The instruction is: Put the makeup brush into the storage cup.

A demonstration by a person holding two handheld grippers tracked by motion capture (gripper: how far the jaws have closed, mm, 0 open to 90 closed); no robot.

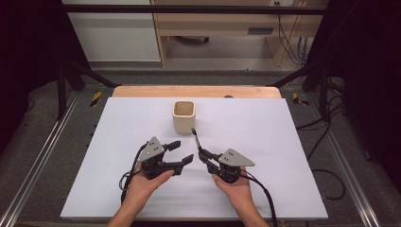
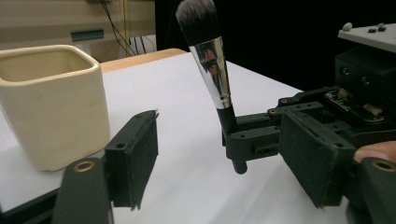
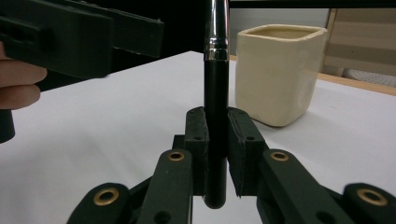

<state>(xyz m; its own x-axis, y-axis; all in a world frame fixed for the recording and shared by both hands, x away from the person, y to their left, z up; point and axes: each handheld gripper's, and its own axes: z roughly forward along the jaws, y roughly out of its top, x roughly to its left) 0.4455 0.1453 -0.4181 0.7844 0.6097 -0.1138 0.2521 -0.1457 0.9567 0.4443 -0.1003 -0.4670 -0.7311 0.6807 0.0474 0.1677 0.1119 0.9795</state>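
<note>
White board covers the table (image 1: 265, 189), with dark curtains at both sides and pale cabinets beyond the far edge. From the high view, a cream square cup (image 1: 183, 116) stands upright at mid-table toward the far side, mouth open upward. The right tool (image 1: 202, 153) is clamped on a makeup brush (image 1: 196, 138) whose long axis runs up and away toward the cup, bristle end just beside the cup's near right corner. The left tool (image 1: 181, 152) sits close by to the left, jaws spread and empty, both hands resting low on the board.

From the left gripper view, its own pads (image 2: 140, 154) stand wide apart with nothing between; the brush (image 2: 212, 70) rises nearly upright, bristles on top, leaning slightly toward the cup (image 2: 53, 105).

From the right gripper view, the jaws pinch the black handle (image 3: 216, 140) near its butt end; the cup (image 3: 279, 70) lies ahead and to the right. Judging by this, the right hand is better placed to carry the brush forward.
</note>
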